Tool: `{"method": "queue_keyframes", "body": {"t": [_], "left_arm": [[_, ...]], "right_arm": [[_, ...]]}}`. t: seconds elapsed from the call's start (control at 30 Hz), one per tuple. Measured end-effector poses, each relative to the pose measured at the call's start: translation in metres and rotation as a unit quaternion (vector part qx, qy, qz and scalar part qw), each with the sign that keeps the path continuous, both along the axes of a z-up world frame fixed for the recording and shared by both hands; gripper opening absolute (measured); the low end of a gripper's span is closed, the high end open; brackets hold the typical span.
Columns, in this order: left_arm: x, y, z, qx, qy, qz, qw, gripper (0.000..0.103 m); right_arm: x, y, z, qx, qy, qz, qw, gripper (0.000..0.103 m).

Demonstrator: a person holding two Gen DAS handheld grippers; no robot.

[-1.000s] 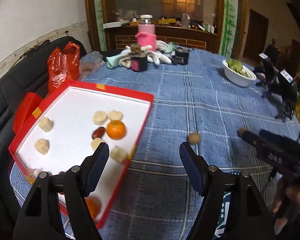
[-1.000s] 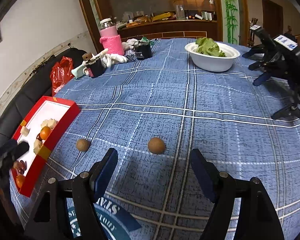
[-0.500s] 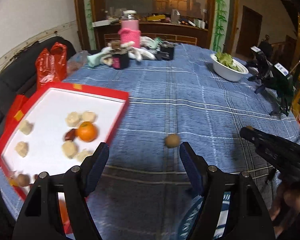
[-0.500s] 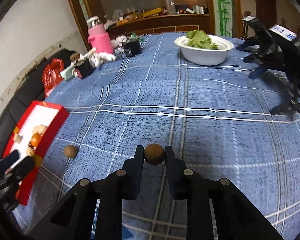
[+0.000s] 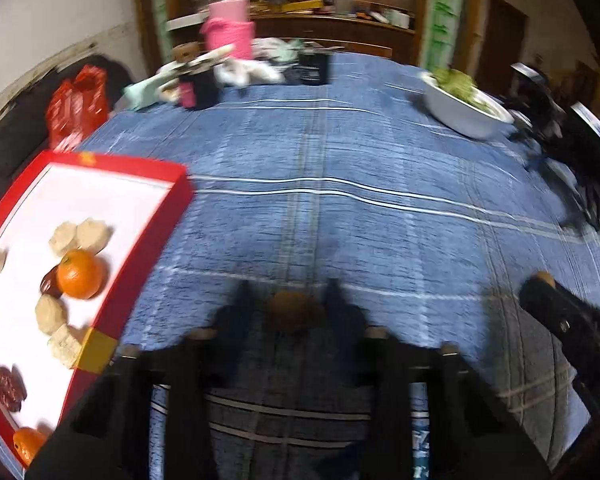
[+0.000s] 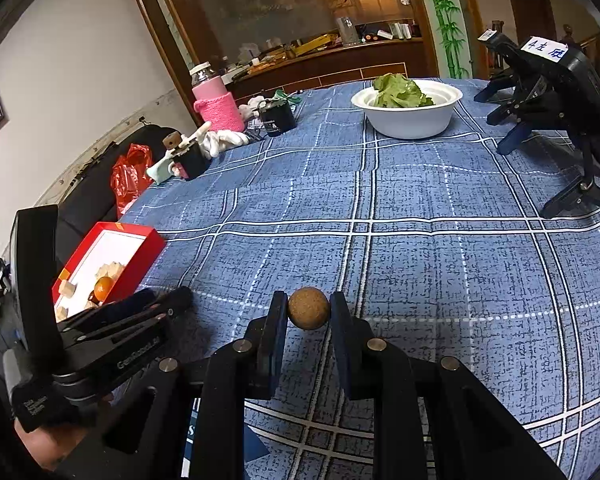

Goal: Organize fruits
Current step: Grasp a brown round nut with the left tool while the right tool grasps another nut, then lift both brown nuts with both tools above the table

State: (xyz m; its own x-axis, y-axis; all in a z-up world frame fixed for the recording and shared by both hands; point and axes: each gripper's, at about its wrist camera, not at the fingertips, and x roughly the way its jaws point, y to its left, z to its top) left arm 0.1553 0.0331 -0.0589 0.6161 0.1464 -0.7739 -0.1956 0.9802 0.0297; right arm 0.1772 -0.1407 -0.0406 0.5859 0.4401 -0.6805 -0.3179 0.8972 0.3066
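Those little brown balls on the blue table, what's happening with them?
A person is tidying fruit with a two-finger gripper in each hand. The right gripper is shut on one small brown fruit. The left gripper has its jaws around another brown fruit, though that picture is blurry. Both fruits are low over the blue checked tablecloth. The red tray, with an orange and pale pieces already inside, is probably where they go next.

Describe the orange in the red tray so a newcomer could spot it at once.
Find the red tray with a white floor at the left edge of the blue checked tablecloth. Near the middle of its floor sits the orange, with a dark red date touching its left side. It is the only round, bright orange thing among the pale lumpy pieces.
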Motion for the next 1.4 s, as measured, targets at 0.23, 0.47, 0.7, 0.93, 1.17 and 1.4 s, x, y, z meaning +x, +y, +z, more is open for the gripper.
{"method": "queue_keyframes", "body": {"t": [0.23, 0.47, 0.7, 0.93, 1.17, 1.4], "left_arm": [[-0.017, -0.006, 0.005, -0.002, 0.002, -0.004, 1.0, 0.021], [-0.042, -0.016, 0.014, -0.002, -0.008, -0.015, 0.9998, 0.021], [-0.055, -0.021, 0.015, -0.007, -0.012, -0.022, 0.9997, 0.021], [-0.06, -0.02, 0.01, -0.009, -0.012, -0.02, 0.9997, 0.021], [-0.064, -0.016, 0.011, -0.006, -0.021, -0.013, 0.9997, 0.021], [-0.068, -0.016, 0.015, -0.002, -0.035, -0.009, 0.9993, 0.021]], "right_arm": [[-0.001, -0.001, 0.001, 0.002, -0.003, -0.002, 1.0, 0.022], [-0.009, 0.001, 0.009, -0.009, -0.01, -0.002, 1.0, 0.022], [-0.038, -0.006, 0.009, -0.032, -0.015, 0.0, 0.999, 0.022], [-0.046, -0.013, 0.003, -0.039, -0.014, -0.009, 0.999, 0.022], [-0.048, -0.008, 0.001, -0.046, -0.022, -0.001, 0.999, 0.022], [-0.05, -0.007, 0.001, -0.049, -0.032, -0.002, 0.998, 0.022]]}}
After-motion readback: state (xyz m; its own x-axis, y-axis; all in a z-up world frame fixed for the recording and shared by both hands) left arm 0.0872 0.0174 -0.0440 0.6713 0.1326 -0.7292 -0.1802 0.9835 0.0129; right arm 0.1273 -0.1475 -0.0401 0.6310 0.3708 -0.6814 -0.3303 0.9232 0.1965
